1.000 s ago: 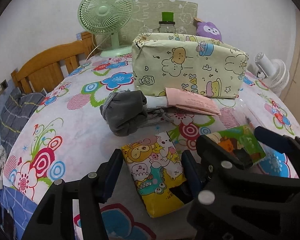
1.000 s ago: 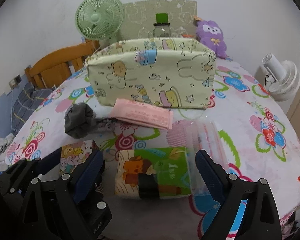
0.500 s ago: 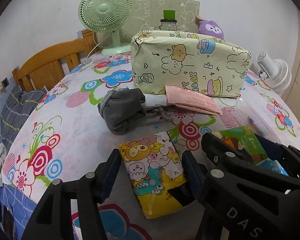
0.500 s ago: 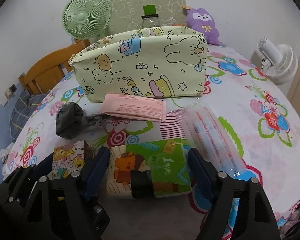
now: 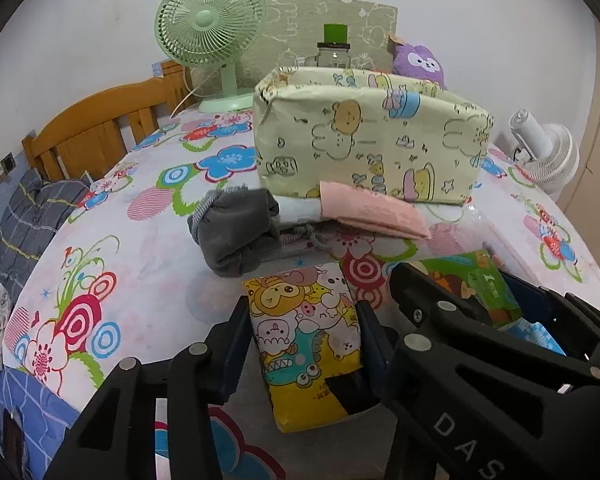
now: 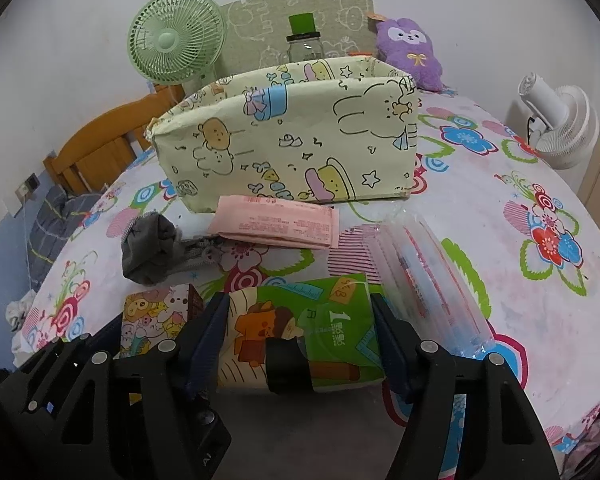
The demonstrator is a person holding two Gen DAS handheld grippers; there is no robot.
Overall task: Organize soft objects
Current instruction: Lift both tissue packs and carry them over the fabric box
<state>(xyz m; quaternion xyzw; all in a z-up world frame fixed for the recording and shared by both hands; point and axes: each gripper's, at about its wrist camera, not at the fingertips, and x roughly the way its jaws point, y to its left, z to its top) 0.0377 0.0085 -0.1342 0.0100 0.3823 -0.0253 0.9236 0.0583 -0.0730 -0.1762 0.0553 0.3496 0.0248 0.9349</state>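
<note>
A yellow cartoon tissue pack (image 5: 306, 336) lies on the floral tablecloth, and my left gripper (image 5: 304, 344) is shut on it, pads against both long sides. A green tissue pack (image 6: 300, 332) lies to its right, and my right gripper (image 6: 300, 340) is shut on it. The yellow pack also shows in the right wrist view (image 6: 156, 316). Behind lie a rolled grey sock (image 5: 236, 232), a pink pack (image 5: 372, 212) and a clear plastic pack (image 6: 432, 280). A pale yellow cartoon fabric bin (image 6: 292, 140) stands open at the back.
A green desk fan (image 5: 210, 36), a jar with a green lid (image 6: 304, 42) and a purple plush (image 6: 408, 52) stand behind the bin. A white fan (image 6: 556, 124) is at the right edge. A wooden chair (image 5: 96, 132) stands at the table's left.
Both grippers have moved forward over the packs and their jaws have closed in, from wide open to gripping the yellow pack and the green pack.
</note>
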